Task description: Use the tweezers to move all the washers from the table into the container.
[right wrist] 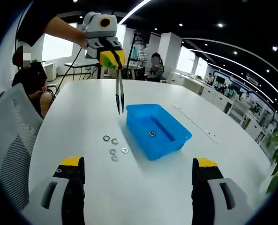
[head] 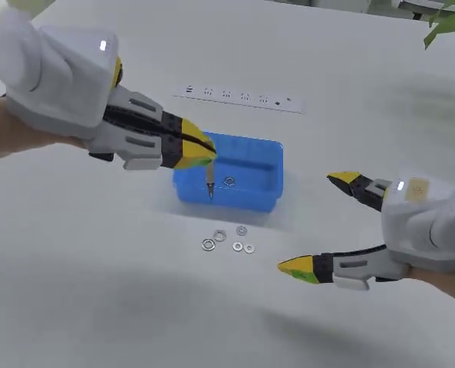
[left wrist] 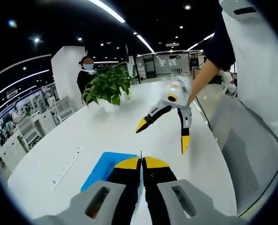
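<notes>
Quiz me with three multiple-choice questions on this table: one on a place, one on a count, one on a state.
1. The loose washers lie: A) on the table beside the blue container; B) on the floor; C) on a plate.
2. Washers on the table: A) two; B) five; C) nine.
3. The right tongs are: A) shut on a washer; B) shut, empty; C) wide open, empty.
Answers: A, they sit just outside the container's wall; B, five rings show in the head view; C, the tips stand far apart.
</notes>
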`<state>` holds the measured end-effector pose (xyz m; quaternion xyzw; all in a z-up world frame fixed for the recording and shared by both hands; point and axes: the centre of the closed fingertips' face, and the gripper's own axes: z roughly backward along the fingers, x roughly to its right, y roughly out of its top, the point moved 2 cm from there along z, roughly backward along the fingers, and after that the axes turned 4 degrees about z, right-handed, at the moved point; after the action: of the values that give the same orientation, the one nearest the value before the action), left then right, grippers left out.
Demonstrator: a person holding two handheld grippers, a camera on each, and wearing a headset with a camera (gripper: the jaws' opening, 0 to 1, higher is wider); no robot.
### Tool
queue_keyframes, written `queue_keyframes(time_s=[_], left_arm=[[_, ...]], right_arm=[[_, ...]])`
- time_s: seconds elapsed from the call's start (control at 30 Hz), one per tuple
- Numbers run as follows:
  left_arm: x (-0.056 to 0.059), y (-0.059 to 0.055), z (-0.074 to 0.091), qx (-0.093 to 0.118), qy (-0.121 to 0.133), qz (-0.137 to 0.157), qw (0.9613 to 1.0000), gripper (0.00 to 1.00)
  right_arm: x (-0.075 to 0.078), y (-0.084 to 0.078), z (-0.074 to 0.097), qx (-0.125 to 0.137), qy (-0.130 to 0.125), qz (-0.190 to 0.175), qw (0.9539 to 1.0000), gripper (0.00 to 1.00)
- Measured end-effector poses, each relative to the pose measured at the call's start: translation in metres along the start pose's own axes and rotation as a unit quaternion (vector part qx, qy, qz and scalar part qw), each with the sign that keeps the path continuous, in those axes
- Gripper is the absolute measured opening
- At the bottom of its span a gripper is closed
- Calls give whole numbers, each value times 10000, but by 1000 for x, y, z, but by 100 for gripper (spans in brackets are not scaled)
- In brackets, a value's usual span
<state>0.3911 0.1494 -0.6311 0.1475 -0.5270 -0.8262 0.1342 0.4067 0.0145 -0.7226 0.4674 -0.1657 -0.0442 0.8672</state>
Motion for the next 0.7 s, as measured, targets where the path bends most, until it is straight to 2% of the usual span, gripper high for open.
queue_keyframes(time_s=[0.17,0.27,0.33,0.5,0.7], left_arm=[[20,-7,-11,-56,-112,97,9999,5],[29,-17,-15,-134,-178,-48,9997,5],[34,-24,-16,-109,-171,-12,9998,5],[39,-37,-15,-156,-149,164,9996,5],[39,-43,-13,-124,-66,299,9995,5]], right_arm=[[-11,-6,0,-39,40,-100,9999,100],[-16,-12,1,-86,96,-199,9997,100],[-18,-18,2,-151,119,-218,9996,100],[-19,-24,5,-142,72,-383,9991,100],[-24,-32,6,-207,111,-483,9986,100]])
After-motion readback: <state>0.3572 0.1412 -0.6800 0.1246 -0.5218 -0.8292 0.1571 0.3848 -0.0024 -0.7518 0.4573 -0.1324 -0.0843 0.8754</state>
